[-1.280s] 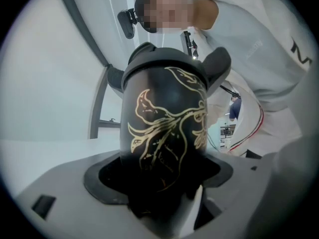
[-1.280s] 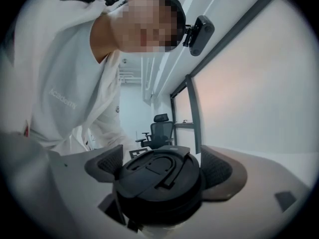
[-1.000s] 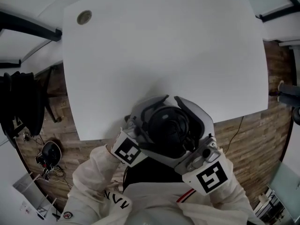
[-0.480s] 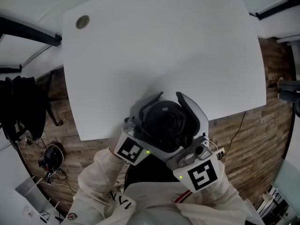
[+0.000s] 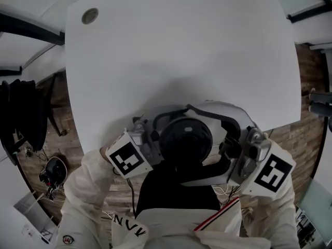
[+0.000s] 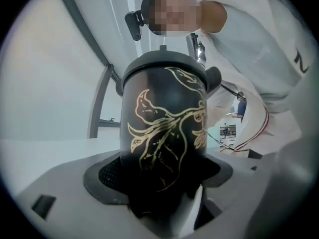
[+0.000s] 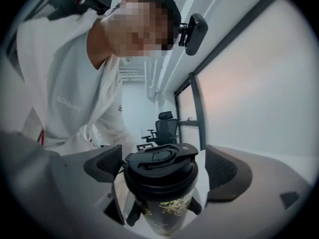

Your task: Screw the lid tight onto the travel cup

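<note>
The travel cup [image 6: 164, 128] is black with gold leaves and stands upright between my left gripper's [image 6: 162, 178] jaws, which are shut on its lower body. The black lid [image 7: 160, 164] sits on top of the cup. In the head view the lid [image 5: 184, 139] hangs over the table's near edge, close to the person's chest. My right gripper [image 7: 162, 166] comes in from the right at lid height. Its pads [image 7: 227, 173] stand on either side of the lid with a thin gap, so it is open. In the head view my left gripper [image 5: 155, 141] reaches in from the left.
The white table [image 5: 181, 51] stretches away beyond the cup, with a round grommet [image 5: 90, 16] at its far left corner. Wooden floor lies below, with dark clothing [image 5: 23, 113] and a helmet-like object [image 5: 52, 171] at the left. An office chair [image 7: 164, 126] stands behind.
My right gripper has swung from the lower right round to the cup's right side. My left gripper shifted slightly left and up with the cup still in it.
</note>
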The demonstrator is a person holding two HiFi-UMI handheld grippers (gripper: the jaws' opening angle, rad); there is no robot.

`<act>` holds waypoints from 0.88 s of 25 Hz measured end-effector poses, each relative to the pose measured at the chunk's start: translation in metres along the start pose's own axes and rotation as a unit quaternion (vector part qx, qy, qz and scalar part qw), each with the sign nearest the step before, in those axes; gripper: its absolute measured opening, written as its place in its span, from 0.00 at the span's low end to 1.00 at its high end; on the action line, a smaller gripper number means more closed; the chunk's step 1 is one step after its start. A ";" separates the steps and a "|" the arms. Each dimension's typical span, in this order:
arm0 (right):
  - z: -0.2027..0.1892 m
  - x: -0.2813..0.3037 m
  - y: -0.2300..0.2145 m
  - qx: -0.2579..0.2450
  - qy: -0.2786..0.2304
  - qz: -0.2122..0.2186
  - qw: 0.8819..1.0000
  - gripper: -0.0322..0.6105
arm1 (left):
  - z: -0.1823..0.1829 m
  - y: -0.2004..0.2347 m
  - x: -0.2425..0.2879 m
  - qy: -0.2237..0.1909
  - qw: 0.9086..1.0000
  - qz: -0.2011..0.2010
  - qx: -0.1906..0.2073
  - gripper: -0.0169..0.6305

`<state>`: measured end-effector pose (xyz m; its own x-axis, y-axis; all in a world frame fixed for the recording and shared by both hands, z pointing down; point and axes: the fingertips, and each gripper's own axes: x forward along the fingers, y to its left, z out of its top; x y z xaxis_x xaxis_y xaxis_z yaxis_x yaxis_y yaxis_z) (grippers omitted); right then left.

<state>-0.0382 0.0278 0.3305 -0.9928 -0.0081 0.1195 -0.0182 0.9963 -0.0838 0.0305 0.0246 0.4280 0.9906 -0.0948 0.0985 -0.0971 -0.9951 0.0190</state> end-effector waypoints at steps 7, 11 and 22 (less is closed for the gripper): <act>-0.001 0.022 0.001 -0.028 0.014 0.080 0.996 0.82 | 0.000 -0.002 -0.002 -0.015 0.999 -0.045 -0.016 0.65; 0.003 0.023 -0.008 -0.009 -0.011 0.003 1.000 0.82 | -0.001 0.005 -0.002 -0.012 1.000 -0.001 -0.019 0.65; 0.005 0.002 -0.041 0.043 -0.032 -0.359 0.932 0.82 | -0.002 0.027 0.002 0.001 0.973 0.226 -0.037 0.65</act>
<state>-0.0396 -0.0139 0.3294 -0.7255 -0.6783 0.1167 -0.6877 0.7211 -0.0837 0.0293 -0.0023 0.4309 0.8452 -0.5218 0.1154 -0.5293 -0.8472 0.0460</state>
